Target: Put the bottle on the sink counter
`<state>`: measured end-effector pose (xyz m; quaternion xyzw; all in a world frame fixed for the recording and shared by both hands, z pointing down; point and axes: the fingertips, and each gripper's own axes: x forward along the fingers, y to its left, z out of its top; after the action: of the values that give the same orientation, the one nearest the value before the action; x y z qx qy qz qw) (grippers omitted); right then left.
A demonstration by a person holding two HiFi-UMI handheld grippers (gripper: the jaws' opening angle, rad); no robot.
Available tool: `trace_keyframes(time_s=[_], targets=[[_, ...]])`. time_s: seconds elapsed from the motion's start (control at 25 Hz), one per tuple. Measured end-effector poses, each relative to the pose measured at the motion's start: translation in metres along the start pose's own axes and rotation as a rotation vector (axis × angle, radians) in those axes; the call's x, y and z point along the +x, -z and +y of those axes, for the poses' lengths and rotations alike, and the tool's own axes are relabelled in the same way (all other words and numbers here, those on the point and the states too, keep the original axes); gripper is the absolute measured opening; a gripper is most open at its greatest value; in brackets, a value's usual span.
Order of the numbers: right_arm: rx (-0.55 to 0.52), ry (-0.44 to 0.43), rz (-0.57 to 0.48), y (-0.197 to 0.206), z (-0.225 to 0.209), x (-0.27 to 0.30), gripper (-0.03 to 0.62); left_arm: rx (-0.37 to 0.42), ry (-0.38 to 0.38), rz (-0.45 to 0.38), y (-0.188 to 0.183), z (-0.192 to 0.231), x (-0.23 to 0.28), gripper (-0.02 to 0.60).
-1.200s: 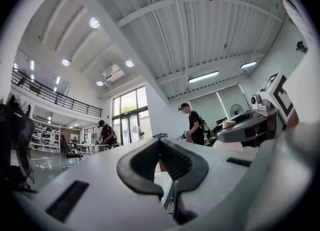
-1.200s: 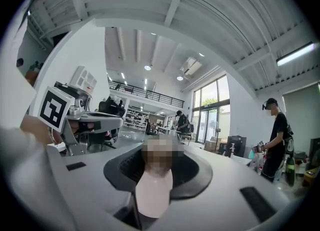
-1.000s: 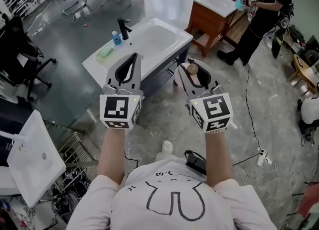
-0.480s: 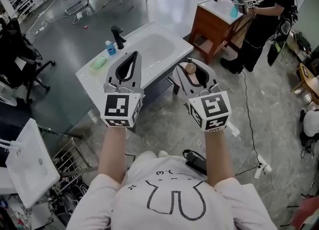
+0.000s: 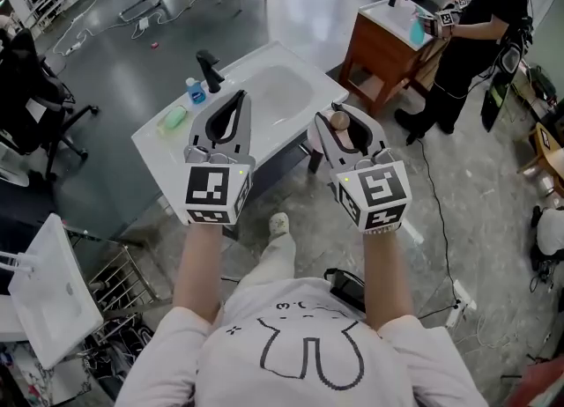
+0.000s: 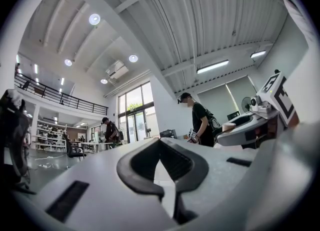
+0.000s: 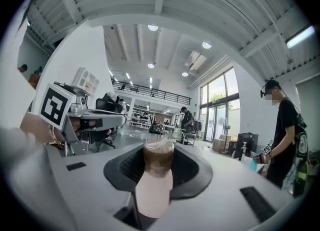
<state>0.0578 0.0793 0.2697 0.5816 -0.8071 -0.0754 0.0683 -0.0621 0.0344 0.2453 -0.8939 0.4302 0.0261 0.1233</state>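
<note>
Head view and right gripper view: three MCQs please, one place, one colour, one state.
1. Where is the small blue bottle? A in the basin; B on the sink counter beside the black faucet; C on the floor.
2. What colour is the cap of the bottle in the right gripper? A brown; B green; C white.
3. Right gripper's jaws? A apart, empty; B closed on the bottle; C closed on nothing.
B: it stands by the faucet's base. A: the right gripper view shows a brown cap. B: both jaws press the bottle's sides.

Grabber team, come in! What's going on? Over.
Right gripper shut on bottle. Left gripper shut, empty. Sink counter just ahead; green item, blue bottle by its tap.
</note>
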Motion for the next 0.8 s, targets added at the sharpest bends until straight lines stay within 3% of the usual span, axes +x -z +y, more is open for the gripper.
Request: trace_keyframes(time_s=[0.8], targets=[[0.018,-0.073,0.081,0.044,-0.087,0.208,0.138,-0.055,-0.056,0.072,0.083,0.109,0.174,0.009]])
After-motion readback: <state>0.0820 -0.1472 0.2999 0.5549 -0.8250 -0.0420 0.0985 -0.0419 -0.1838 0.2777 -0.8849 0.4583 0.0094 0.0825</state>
